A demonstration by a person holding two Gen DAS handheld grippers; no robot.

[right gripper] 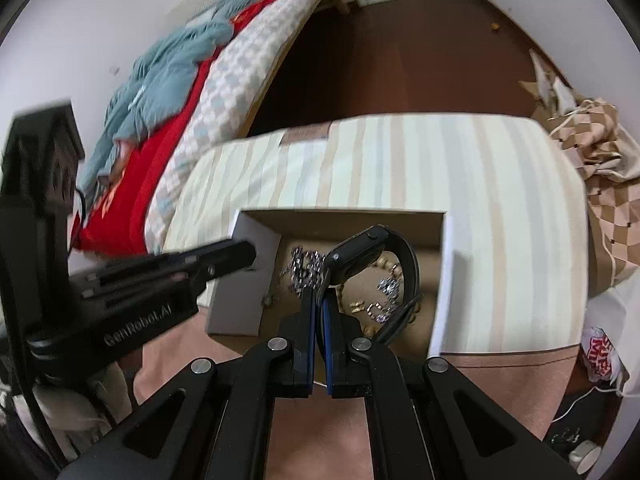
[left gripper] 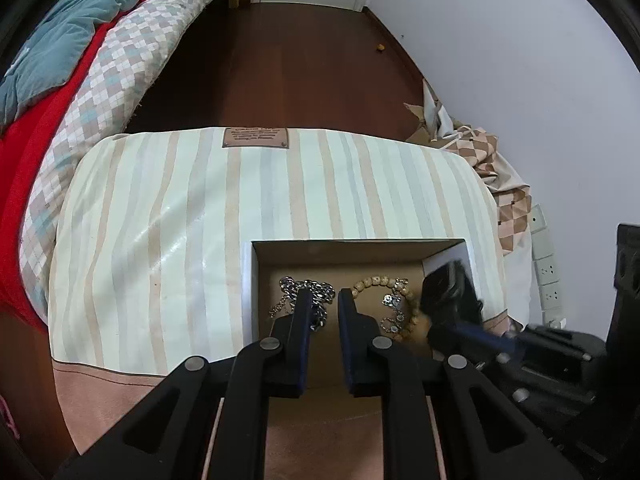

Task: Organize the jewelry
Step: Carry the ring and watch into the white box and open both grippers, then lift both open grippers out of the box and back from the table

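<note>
- Over the cardboard box (right gripper: 436, 276) on the tabletop (right gripper: 500, 184), the right gripper (right gripper: 320, 294) jaws clench a black watch (right gripper: 360, 258).
- Left gripper (left gripper: 324, 298) jaws released, empty.
- Chain (left gripper: 316, 294) and bead bracelet (left gripper: 374, 282) already inside; watch remains.

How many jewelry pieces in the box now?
4: silver chain left, bead bracelet centre, silver charm bracelet inside it, watch held above by right gripper. More may be hidden.

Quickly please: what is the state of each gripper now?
Left gripper: open, holding nothing, above the box.
Right gripper: closed on the black watch, over the box.
</note>
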